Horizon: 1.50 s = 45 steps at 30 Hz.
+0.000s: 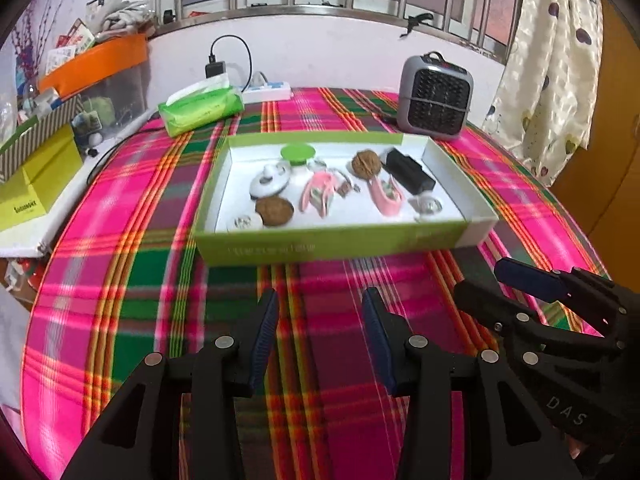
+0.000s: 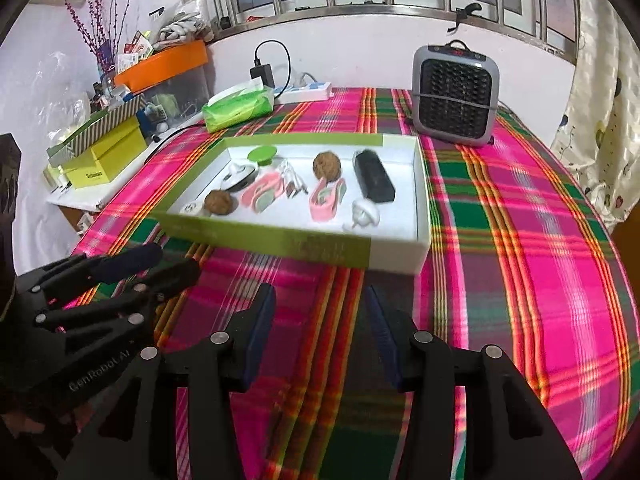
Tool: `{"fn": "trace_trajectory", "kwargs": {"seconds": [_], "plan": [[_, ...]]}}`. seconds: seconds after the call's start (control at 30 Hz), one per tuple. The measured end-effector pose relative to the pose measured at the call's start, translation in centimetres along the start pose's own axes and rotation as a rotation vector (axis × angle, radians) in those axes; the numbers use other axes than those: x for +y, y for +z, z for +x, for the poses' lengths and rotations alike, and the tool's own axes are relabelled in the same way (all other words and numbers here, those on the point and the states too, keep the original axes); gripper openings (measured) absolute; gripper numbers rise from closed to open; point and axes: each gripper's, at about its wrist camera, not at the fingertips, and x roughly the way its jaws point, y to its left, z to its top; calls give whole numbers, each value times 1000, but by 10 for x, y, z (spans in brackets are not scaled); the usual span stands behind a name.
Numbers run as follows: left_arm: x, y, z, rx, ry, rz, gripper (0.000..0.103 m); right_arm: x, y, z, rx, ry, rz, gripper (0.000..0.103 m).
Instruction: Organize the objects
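Shallow green-and-white box (image 1: 336, 240) holds walnuts, pink clips, a black block; left tool (image 1: 320, 336) and right tool (image 2: 320, 328) both gape, empty.

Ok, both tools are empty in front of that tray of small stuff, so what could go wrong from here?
1. The pink clip, keys and walnut lie crowded, so a grab may snag a neighbour.
2. The round walnuts could roll or slip from the tool.
3. The left tool and right tool sit close together and might collide while reaching into the tray.
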Motion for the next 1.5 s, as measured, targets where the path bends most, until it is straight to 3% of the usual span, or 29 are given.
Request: {"fn": "trace_trajectory", "kwargs": {"seconds": [0.4,0.67,0.93,1.5], "plan": [[-5,-30,3,51,14,-2,42,3,-28,0,48,-33,18,48],[-7,-36,-1,39,27,-20,42,7,-41,-4,33,-39,2,55],[-14,-40,-2,15,73,1,42,5,-45,-8,17,-71,0,55],[-16,-45,-3,-25,99,-28,43,-2,-49,-10,-18,-144,-4,56]]}}
